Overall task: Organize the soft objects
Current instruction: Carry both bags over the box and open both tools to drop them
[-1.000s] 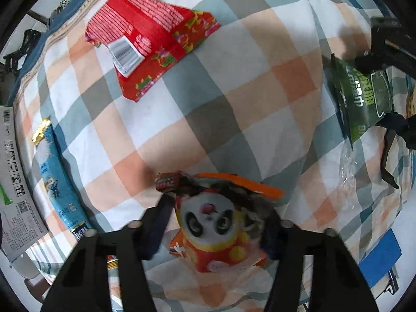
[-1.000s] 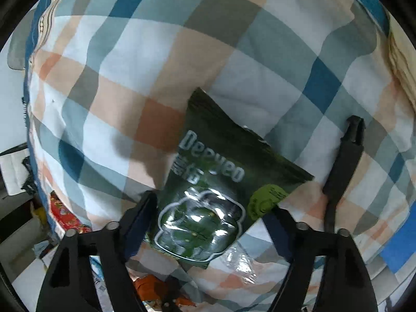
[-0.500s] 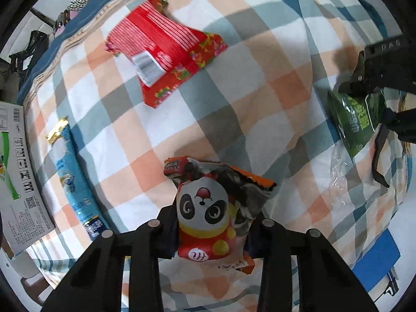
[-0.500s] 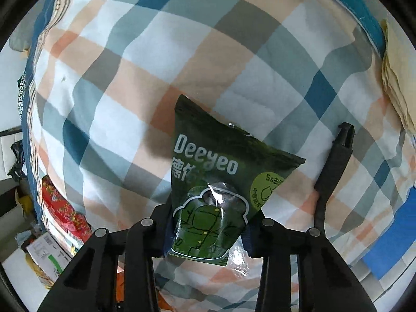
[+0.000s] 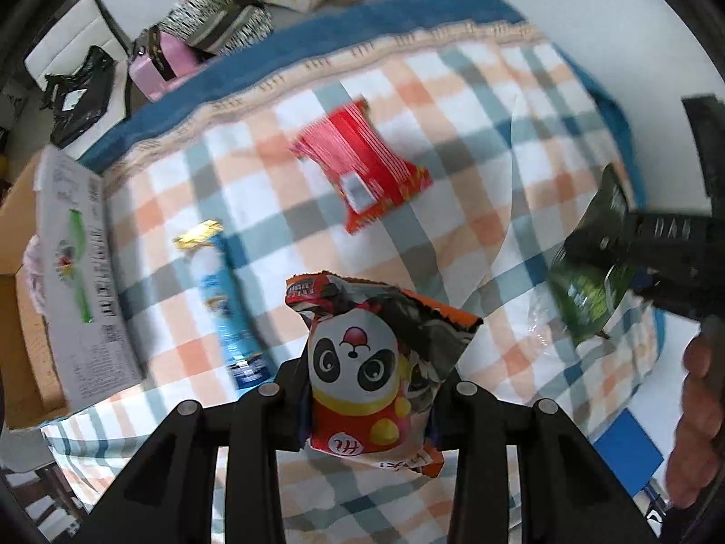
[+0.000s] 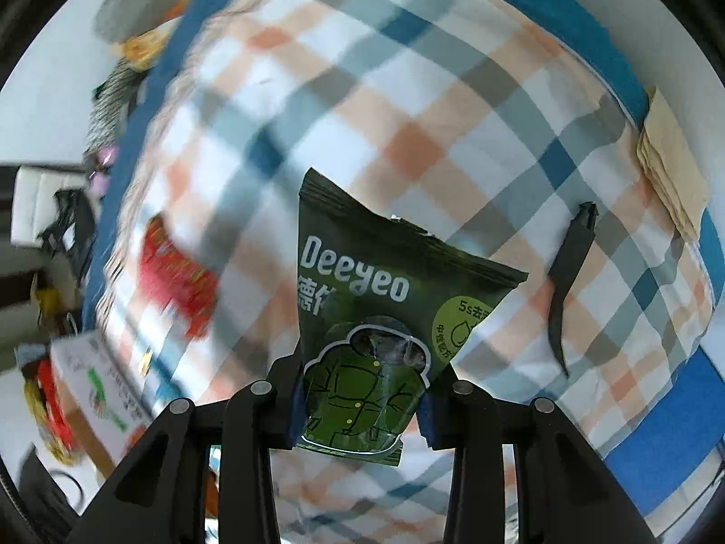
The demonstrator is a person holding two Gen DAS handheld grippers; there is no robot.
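Observation:
My left gripper (image 5: 369, 401) is shut on a panda snack bag (image 5: 371, 362) and holds it above the plaid blanket (image 5: 453, 235). My right gripper (image 6: 360, 401) is shut on a dark green Deeyeo pouch (image 6: 362, 317) and holds it above the same blanket (image 6: 408, 113). The right gripper and its green pouch (image 5: 593, 281) also show at the right edge of the left wrist view. A red snack bag (image 5: 362, 167) and a blue snack stick (image 5: 226, 308) lie on the blanket.
A cardboard box with a white printed flap (image 5: 81, 281) stands at the blanket's left edge. A black strap (image 6: 571, 276) lies on the blanket to the right. Clutter (image 5: 204, 31) sits beyond the blanket's far blue edge. Tan cloths (image 6: 670, 172) lie at the right.
Both grippers have closed on their bags and lifted them off the blanket. Both views have pulled back and up, showing more of the room.

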